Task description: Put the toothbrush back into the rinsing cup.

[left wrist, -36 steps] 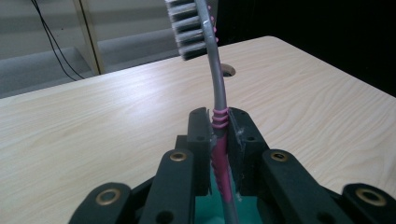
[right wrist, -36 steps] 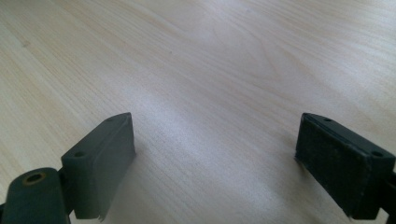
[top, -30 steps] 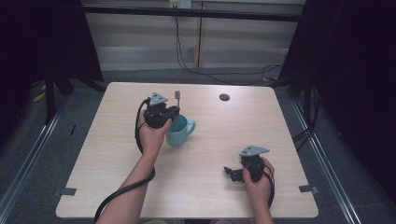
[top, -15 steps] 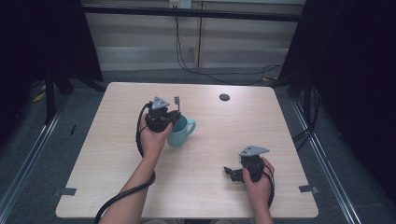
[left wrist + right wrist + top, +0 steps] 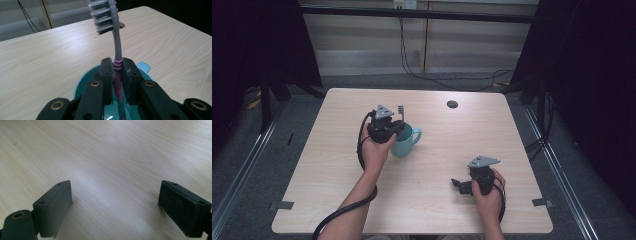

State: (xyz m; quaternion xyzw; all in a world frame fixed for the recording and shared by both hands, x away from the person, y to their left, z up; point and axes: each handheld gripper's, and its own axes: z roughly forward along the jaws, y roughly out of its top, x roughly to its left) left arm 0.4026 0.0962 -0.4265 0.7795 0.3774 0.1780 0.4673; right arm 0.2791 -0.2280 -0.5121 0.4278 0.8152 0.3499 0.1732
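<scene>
A grey and pink toothbrush (image 5: 118, 53) stands upright, bristle head up, with my left gripper (image 5: 117, 75) shut on its handle. Its lower end reaches down into a teal mug (image 5: 82, 83) directly below the jaws. From the high view, the left gripper (image 5: 388, 126) hovers over the mug (image 5: 406, 142) near the table's middle, and the brush head (image 5: 400, 108) pokes up behind it. My right gripper (image 5: 459, 186) rests low at the front right of the table. Its jaws stand wide apart over bare wood (image 5: 115, 195), with nothing between them.
The light wooden table (image 5: 327, 165) has a small dark round hole (image 5: 452, 104) near its far edge. Cables trail from both grippers off the front edge. Dark curtains and metal rails flank the table on both sides.
The left gripper with the toothbrush has shifted slightly toward the mug and lower. The right gripper has stayed where it was.
</scene>
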